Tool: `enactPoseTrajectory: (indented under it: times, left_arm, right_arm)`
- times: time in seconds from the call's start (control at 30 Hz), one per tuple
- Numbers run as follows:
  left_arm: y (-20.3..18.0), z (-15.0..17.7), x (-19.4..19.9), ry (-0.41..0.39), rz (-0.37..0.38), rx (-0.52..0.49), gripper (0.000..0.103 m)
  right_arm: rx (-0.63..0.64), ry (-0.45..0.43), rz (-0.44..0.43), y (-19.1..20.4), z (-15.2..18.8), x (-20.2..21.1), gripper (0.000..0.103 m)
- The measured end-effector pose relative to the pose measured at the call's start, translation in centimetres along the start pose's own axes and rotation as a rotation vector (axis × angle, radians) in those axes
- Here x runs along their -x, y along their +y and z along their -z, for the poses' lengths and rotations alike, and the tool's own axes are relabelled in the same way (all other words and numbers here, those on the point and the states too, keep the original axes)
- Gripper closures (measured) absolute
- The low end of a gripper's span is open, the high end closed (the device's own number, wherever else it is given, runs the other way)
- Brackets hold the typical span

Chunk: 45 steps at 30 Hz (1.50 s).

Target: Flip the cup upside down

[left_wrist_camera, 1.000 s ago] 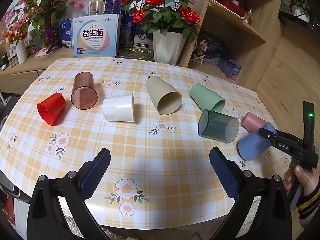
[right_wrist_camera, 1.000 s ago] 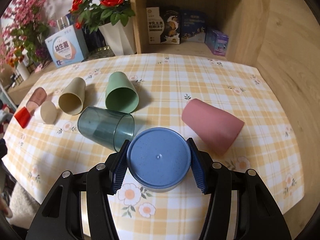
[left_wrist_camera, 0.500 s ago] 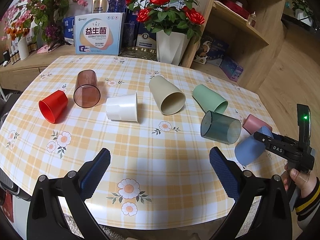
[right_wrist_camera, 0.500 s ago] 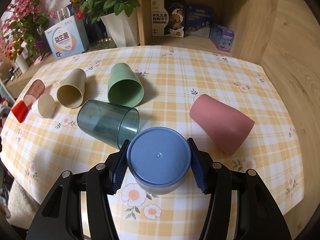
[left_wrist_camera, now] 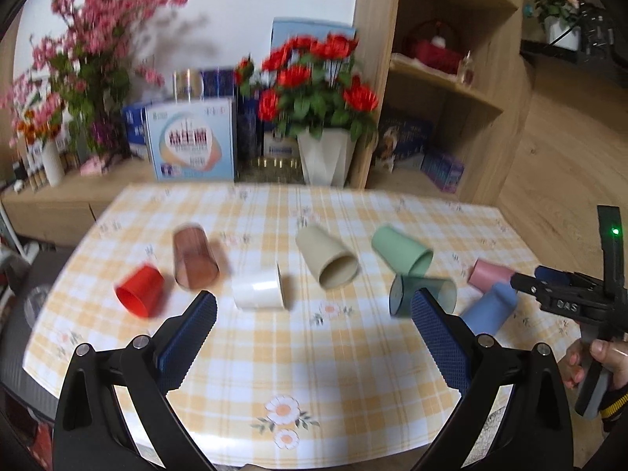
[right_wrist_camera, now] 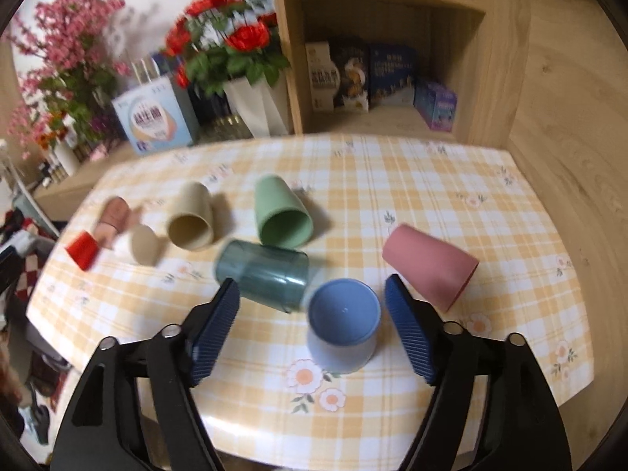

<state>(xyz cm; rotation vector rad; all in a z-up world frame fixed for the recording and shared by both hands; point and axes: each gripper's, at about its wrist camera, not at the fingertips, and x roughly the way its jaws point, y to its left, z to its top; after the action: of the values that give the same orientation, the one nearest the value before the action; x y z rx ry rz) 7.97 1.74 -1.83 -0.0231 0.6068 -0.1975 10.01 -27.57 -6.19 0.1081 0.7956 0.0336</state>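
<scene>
**Me:** My right gripper [right_wrist_camera: 312, 306] hangs with its jaws spread wide, touching nothing. The blue cup [right_wrist_camera: 343, 324] stands between them, base up, mouth down on the table [right_wrist_camera: 451, 180]. My left gripper [left_wrist_camera: 312, 310] is just as wide apart and empty, over bare cloth.

**Reporter:** So the blue one looks done?

**Me:** I'd judge so. It seems to sit flat and free of both pads.

**Reporter:** What could spoil it?

**Me:** The right pad [right_wrist_camera: 408, 333] is close to its wall. A sideways swing on the way out could clip the cup and topple it. The teal cup [right_wrist_camera: 267, 274] lies on its side just beside it, the pink cup [right_wrist_camera: 429, 267] near on the other side; a nudged one could roll into it.

**Reporter:** And beyond?

**Me:** Green cup [right_wrist_camera: 282, 214] and beige cup [right_wrist_camera: 192, 221], both on their sides, then white cup [left_wrist_camera: 259, 288], brown cup [left_wrist_camera: 194, 261] and red cup [left_wrist_camera: 140, 290] in a row at the far left. All round, all free to roll off the edge if bumped. The view is blurred, so fine contact is hard to read.
</scene>
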Motion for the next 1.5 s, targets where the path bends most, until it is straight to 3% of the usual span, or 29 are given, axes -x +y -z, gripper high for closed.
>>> enactPoseTrajectory:
  times: [0.03, 0.3, 0.53, 0.8, 1.5]
  left_arm:
    - [-0.1, -0.4, 0.6, -0.016, -0.002, -0.009, 0.006]
    - [-0.5, -2.0, 5.5, -0.117, -0.015, -0.023, 0.006]
    - [-1.0, -1.9, 8.3, -0.175, 0.0, -0.045, 0.006]
    - [-0.9, -2.2, 9.3, -0.197, -0.011, -0.034, 0.006]
    - [-0.7, -1.9, 9.3, -0.181, -0.041, -0.038, 0.006]
  right_arm:
    - [0.001, -0.025, 0.002, 0.3, -0.1, 1.2, 0.015]
    - [-0.005, -0.201, -0.007, 2.2, -0.3, 9.1, 0.015]
    - [-0.01, -0.285, -0.013, 3.2, 0.4, 13.1, 0.015]
    - [-0.009, -0.312, -0.016, 3.5, 0.4, 15.0, 0.015]
    - [-0.018, -0.308, 0.018, 3.5, 0.5, 15.0, 0.015]
